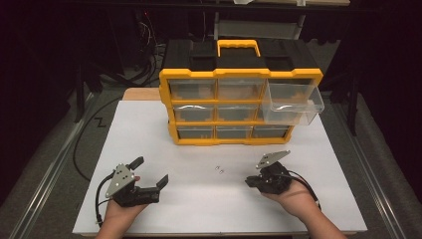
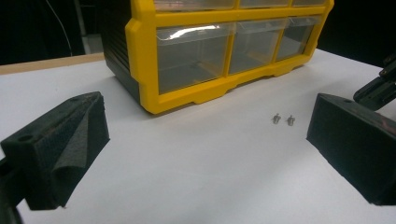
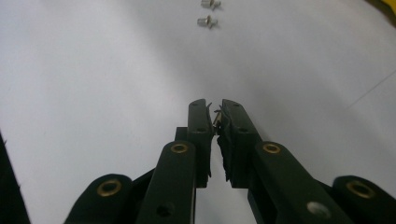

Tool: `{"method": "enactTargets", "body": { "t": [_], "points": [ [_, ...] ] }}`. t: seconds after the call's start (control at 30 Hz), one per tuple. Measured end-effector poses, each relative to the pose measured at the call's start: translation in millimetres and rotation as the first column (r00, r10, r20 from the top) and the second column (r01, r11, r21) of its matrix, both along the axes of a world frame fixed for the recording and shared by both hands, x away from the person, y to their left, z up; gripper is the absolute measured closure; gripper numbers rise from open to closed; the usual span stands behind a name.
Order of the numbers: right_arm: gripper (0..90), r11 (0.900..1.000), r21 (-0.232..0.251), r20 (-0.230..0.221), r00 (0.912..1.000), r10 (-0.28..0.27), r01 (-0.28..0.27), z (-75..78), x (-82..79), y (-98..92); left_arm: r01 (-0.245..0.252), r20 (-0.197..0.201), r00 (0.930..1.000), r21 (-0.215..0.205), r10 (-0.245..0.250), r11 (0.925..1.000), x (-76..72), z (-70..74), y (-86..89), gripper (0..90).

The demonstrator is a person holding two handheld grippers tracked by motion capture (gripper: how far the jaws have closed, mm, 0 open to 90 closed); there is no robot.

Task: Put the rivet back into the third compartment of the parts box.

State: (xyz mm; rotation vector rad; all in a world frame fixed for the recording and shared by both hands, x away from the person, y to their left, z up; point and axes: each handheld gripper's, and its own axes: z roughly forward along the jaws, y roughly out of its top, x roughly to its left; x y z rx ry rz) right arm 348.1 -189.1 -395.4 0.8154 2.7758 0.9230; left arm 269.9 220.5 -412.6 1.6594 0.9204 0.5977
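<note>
Two small metal screws (image 1: 219,170) lie side by side on the white tabletop (image 1: 209,199), in front of the yellow and black drawer cabinet (image 1: 190,74). My left gripper (image 1: 151,170) rests at the near left, open wide, with nothing between its jaws. In the left gripper view (image 2: 205,140) the screws (image 2: 283,120) lie ahead and to the right. My right gripper (image 1: 248,181) rests at the near right, shut, and points left toward the screws. In the right gripper view (image 3: 215,105) its frayed pads (image 3: 229,140) meet, and the screws (image 3: 207,21) lie farther ahead.
The cabinet (image 2: 144,70) has three rows of clear drawers. Its top right drawer (image 1: 293,102) is pulled out and looks empty. The other gripper (image 2: 380,86) shows at the right edge of the left gripper view. Dark floor and cables surround the table.
</note>
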Motion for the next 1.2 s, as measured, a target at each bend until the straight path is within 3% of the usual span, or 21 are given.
{"method": "enactTargets", "body": {
  "t": [0.07,0.27,0.5,0.7,0.73,0.87,1.2],
  "points": [
    [84.2,1.000,-0.003,-0.008,0.9999,0.009,-0.009,0.7,-0.1,-0.9,0.001,0.006,1.0000,0.011,-0.001,0.9999,-0.5,0.2,-1.4,0.1],
    [84.3,0.994,-0.097,-0.079,0.9957,0.048,-0.055,5.3,-0.7,-8.1,0.013,0.027,0.9996,0.033,-0.014,0.9994,0.8,-0.4,-5.6,0.1],
    [84.3,0.987,-0.131,-0.103,0.9910,0.085,-0.099,16.0,-2.4,-14.6,0.025,0.032,0.9991,0.040,-0.026,0.9989,-1.4,0.0,-7.6,0.1],
    [84.3,0.980,-0.151,-0.120,0.9869,0.109,-0.126,38.5,-5.2,-20.9,0.035,0.039,0.9986,0.045,-0.037,0.9984,-3.7,0.4,-9.8,0.1],
    [84.3,0.979,-0.152,-0.127,0.9849,0.119,-0.137,48.6,-5.6,-23.7,0.036,0.038,0.9985,0.044,-0.038,0.9984,-3.8,0.3,-10.4,0.1],
    [84.2,0.973,-0.173,-0.113,0.9847,0.133,-0.151,69.2,-6.4,-27.9,0.050,0.034,0.9981,0.058,-0.052,0.9971,-3.0,-0.7,-12.6,0.1],
    [84.2,0.959,-0.190,-0.115,0.9746,0.192,-0.211,115.0,-4.1,-34.0,0.046,0.041,0.9980,0.061,-0.048,0.9971,-5.0,0.0,-12.0,0.1]
  ]
}}
